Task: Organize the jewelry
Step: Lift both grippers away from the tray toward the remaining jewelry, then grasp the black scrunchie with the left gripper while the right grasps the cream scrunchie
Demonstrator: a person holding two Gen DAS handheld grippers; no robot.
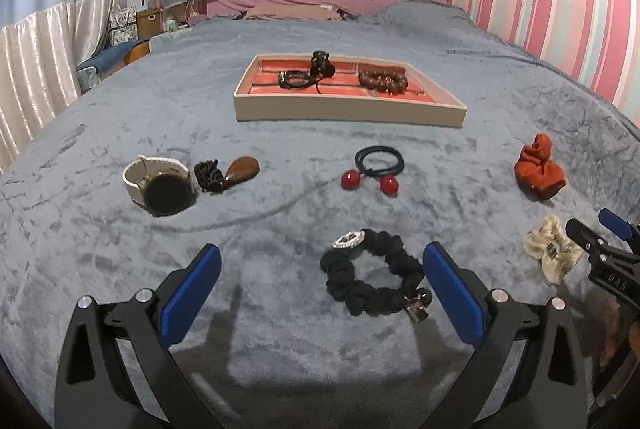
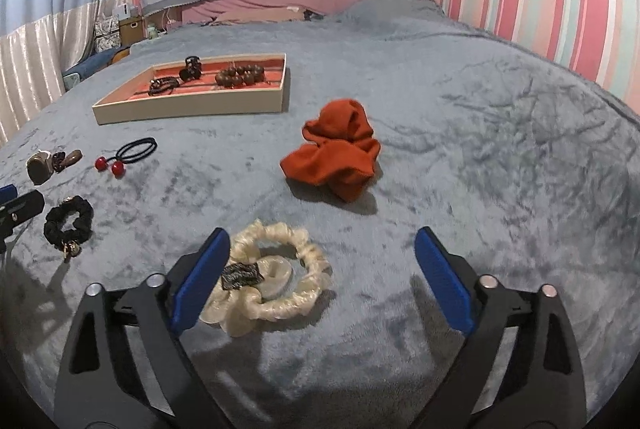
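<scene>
Grey plush bed [image 1: 120, 269] under striped walls. Cream scrunchie [image 2: 276, 281] lies between the right tongs [image 2: 320, 281], spread wide, its bow against the left pad. Black scrunchie [image 1: 372, 277] lies between the left tongs [image 1: 320, 293], also spread, ungripped. Beyond: orange scrunchie [image 2: 336, 157], red-bead tie [image 1: 376, 169], watch [image 1: 160, 185], tray [image 1: 348, 109] holding beads [image 1: 382, 79].
</scene>
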